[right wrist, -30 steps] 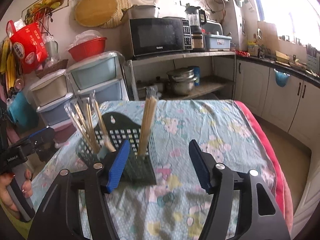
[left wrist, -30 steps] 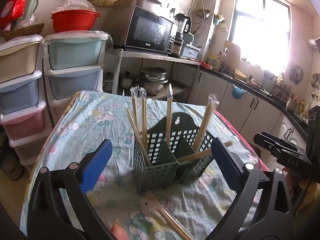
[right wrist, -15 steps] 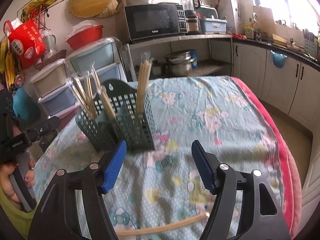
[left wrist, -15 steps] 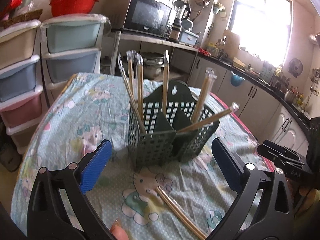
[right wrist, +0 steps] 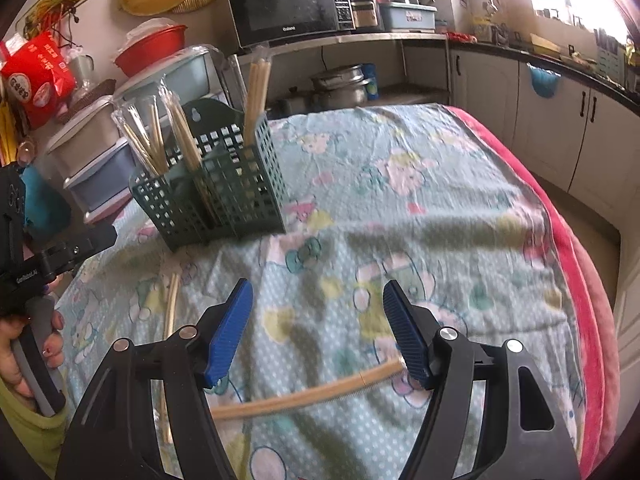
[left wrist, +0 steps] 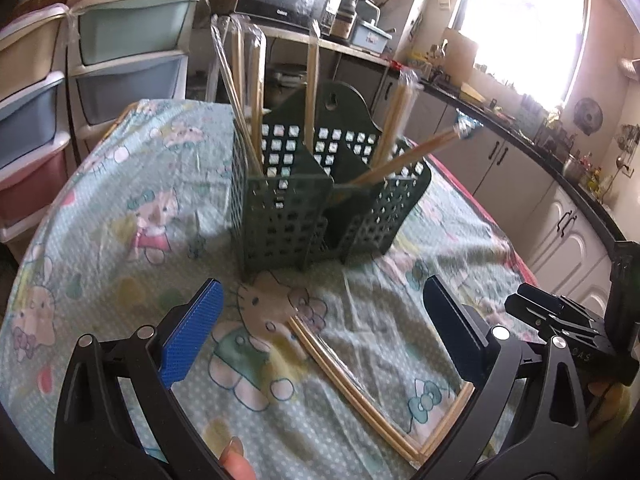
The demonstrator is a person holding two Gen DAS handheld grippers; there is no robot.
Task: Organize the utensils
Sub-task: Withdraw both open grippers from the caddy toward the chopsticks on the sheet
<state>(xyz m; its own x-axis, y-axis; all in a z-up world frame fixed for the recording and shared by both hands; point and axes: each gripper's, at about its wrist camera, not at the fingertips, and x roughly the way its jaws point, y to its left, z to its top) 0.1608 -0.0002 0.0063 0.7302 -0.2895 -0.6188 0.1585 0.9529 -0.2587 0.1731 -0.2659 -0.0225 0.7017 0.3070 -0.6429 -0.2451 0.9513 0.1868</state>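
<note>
Holding both grippers spread and empty, we kept the left gripper (left wrist: 320, 328) over a wrapped chopstick pair (left wrist: 352, 384) on the cartoon tablecloth (left wrist: 120, 216), the right gripper (right wrist: 318, 328) over another pair (right wrist: 304, 392); beyond stood the green utensil basket (left wrist: 304, 216) with upright chopsticks.

Daylight blows out the window (left wrist: 520, 28); soft motion blur; heavy fisheye edges.

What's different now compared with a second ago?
Both grippers, left gripper and right gripper, pulled back from the green holder and tipped down, bringing loose chopstick packs on the tablecloth into view. Nothing grabbed or released; both remain open, holder unmoved.
</note>
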